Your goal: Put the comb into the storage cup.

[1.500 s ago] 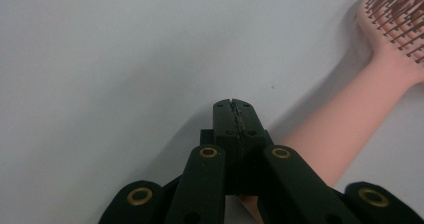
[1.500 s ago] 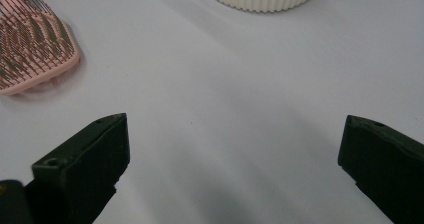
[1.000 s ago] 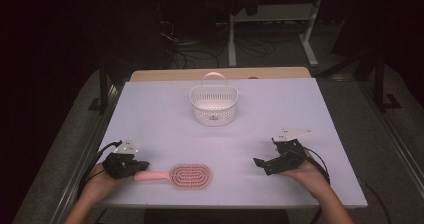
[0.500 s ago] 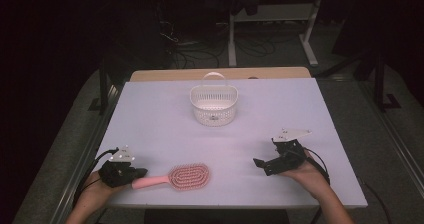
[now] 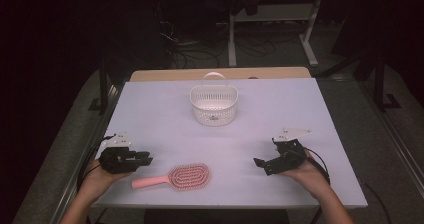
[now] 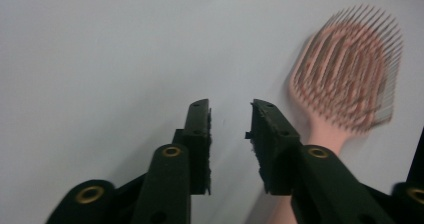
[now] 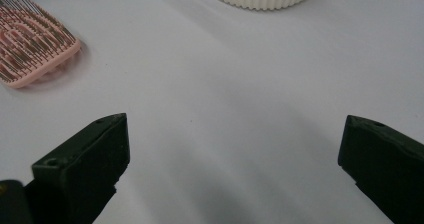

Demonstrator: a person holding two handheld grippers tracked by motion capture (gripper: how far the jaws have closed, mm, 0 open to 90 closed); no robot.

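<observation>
so the tabletop [image 5: 165,119] is a big pale lavender sheet, mostly bare. toward the far middle sits a white slotted basket [image 5: 213,103] with a loop handle, upright, well apart from both hands.

down at the near edge lies the pink hairbrush [image 5: 172,177], flat on the tabletop with bristles up, oval head pointing toward the right hand and handle toward the left. in the left gripper view the brush [image 6: 350,76] sits just beside the jaws, off to one side, handle running down past one jaw, not between them.

left tongs [image 5: 145,158] sit near the handle end, jaws parted by a narrow gap with nothing in it. right tongs [image 5: 260,165] rest well away on the other side, spread wide and empty too; the right gripper view catches the brush head [image 7: 30,46] off in a corner.

my read: this looks like the pre-grasp bit, brush into basket probably. next move would need the left tongs to swing over so the handle sits between the jaws, then close. the handle is thin and low, so they'd have to come in low.
</observation>
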